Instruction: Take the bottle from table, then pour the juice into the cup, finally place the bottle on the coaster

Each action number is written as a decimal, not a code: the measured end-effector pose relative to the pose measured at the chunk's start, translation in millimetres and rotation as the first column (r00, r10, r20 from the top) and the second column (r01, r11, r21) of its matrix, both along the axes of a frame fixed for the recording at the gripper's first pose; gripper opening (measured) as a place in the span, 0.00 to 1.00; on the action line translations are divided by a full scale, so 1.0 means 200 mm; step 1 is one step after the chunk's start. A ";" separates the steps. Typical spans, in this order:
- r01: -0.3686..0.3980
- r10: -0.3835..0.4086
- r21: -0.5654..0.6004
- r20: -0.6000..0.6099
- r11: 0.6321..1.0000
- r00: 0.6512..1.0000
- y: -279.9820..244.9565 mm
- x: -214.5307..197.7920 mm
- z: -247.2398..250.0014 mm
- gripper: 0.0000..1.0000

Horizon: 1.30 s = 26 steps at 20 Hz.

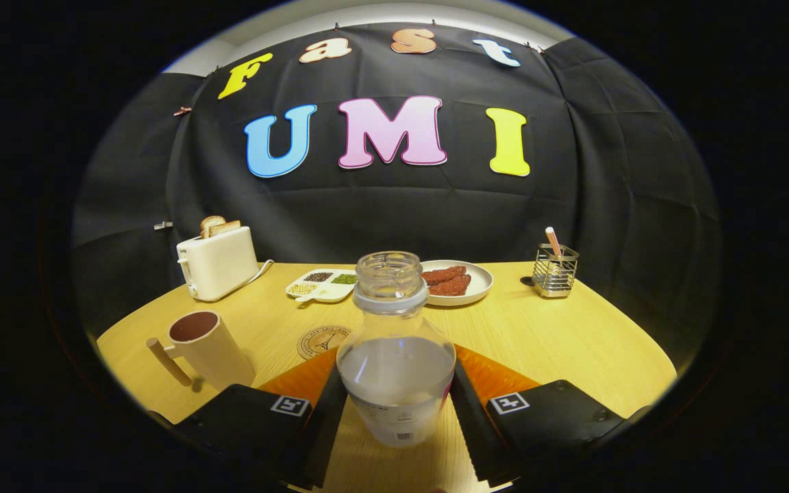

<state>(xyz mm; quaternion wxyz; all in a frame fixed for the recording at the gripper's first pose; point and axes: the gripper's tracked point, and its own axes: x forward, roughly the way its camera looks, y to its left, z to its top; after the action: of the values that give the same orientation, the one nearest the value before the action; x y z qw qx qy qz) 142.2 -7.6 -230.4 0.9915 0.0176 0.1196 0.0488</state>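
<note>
Between my fingers, the bottle is clear, holding pale cloudy liquid. The table is yellow wood grain. Near left, my view gives a cream cup, dark brown inside; beyond it a tan coaster with a printed emblem. Far left, a cream toaster; far centre, a white plate with reddish-brown pieces; far right, a silver wire holder.

The bottle hid part of the round coaster behind it and the near rim of the plate. Whether the fingers of the gripper pressed the bottle could not be told. The print on the bottle's label was too small to make out. The cup's contents stayed unclear.
</note>
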 end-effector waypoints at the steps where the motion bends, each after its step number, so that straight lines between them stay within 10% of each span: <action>1: -0.007 0.007 -0.006 0.000 1.000 1.000 0.00 0.00 0.00 0.80; 15: -0.180 0.181 -0.265 -0.022 0.947 0.983 0.15 0.04 0.16 0.71; 23: -0.233 0.223 -0.539 -0.085 0.809 0.971 0.32 0.11 0.25 0.72; 26: -0.191 0.202 -0.689 -0.065 0.699 0.977 0.32 0.14 0.28 0.71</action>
<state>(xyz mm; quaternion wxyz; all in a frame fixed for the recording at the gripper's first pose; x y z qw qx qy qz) 169.8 57.4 -173.4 0.9161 -0.3666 0.1226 0.1061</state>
